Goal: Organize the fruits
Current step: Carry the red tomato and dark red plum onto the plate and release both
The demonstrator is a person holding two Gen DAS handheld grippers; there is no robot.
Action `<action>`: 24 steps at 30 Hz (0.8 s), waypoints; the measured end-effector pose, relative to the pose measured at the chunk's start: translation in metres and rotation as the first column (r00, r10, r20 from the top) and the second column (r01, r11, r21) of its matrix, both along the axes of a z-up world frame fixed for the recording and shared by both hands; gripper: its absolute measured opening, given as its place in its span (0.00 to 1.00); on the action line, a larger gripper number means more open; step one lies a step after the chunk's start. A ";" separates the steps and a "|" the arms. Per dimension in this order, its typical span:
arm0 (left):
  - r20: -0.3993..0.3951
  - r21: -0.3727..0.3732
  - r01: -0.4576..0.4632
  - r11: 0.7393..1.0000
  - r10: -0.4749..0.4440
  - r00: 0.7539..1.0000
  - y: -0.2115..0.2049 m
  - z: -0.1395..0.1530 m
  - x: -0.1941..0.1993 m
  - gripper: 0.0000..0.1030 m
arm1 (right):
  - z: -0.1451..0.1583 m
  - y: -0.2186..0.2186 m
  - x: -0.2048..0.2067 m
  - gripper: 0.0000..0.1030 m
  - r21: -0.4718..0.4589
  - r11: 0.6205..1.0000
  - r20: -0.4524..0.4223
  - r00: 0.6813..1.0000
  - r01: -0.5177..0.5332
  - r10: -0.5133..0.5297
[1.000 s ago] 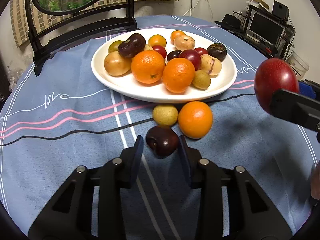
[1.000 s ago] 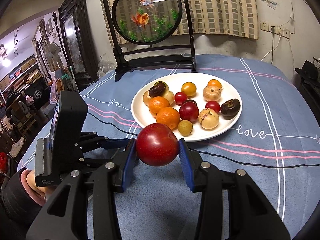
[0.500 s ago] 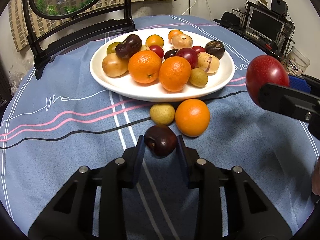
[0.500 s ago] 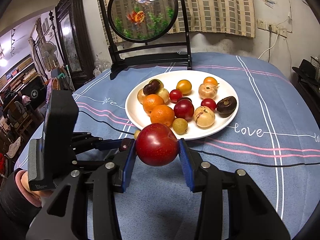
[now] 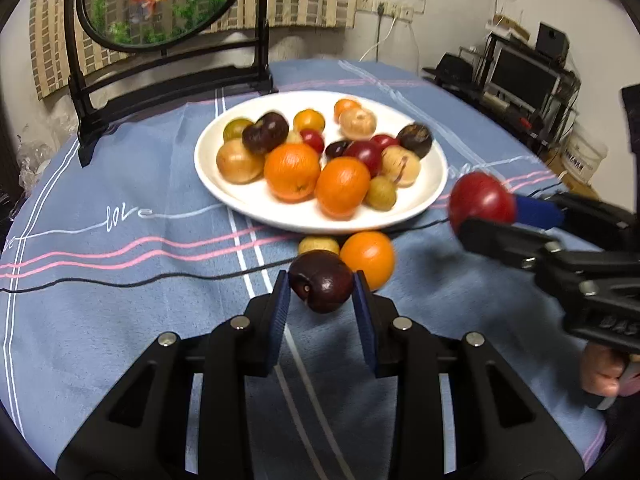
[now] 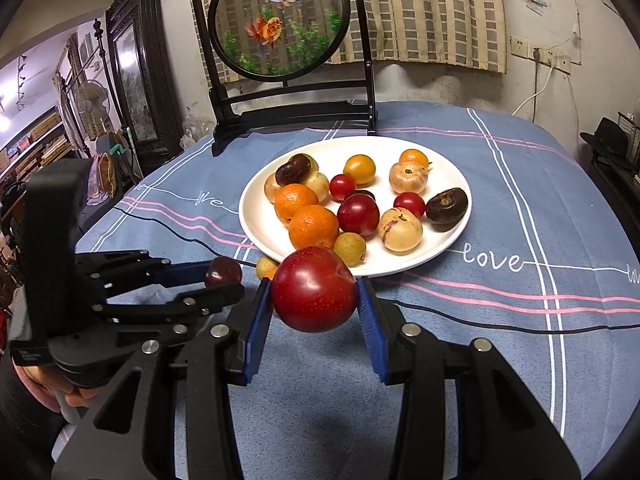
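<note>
Blue striped cloth covers the round desk (image 6: 520, 184), with a framed goldfish screen (image 6: 280, 24) at its far edge. Left hand-held gripper (image 5: 320, 300): blue pads pinching a dark plum (image 5: 321, 281), held clear of the cloth, probably so it can be carried over the rim of the white plate (image 5: 224, 196). Right hand-held gripper (image 6: 316, 312): pads pressed on either side of a larger red plum (image 6: 315, 289), held in the air just short of the plate's near rim, likely awaiting its turn to be set down. Just beyond the left one, an orange (image 5: 368, 258) and a small yellow-green fruit (image 5: 319, 245) lie on the cloth, touching or nearly touching the plate's near edge; these appear to be the last loose pieces. Further out, the plate already carries oranges, plums, cherry tomatoes and pale round fruit, crowded toward the near side, so open room remains mainly along the far rim.
</note>
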State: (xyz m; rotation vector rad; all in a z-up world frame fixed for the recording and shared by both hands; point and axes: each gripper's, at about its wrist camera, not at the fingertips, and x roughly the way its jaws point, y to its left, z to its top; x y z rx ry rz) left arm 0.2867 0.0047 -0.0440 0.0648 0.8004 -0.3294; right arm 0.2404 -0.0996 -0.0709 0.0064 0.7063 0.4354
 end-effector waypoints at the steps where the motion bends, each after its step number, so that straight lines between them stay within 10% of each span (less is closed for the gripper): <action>1: 0.015 -0.009 0.007 1.000 -0.007 1.000 0.000 0.004 -0.002 0.31 | 0.001 0.000 0.000 0.42 0.001 1.000 0.007 1.000 -0.002 0.002; 13: 0.105 -0.049 0.012 0.999 -0.007 0.994 -0.013 0.057 0.066 0.31 | 0.025 -0.017 0.041 0.42 0.079 0.991 0.149 0.981 0.111 -0.121; 24: 0.048 0.009 -0.082 0.997 0.082 0.995 -0.025 0.040 0.134 0.32 | 0.006 -0.026 0.109 0.42 0.111 0.980 0.096 0.980 0.165 -0.175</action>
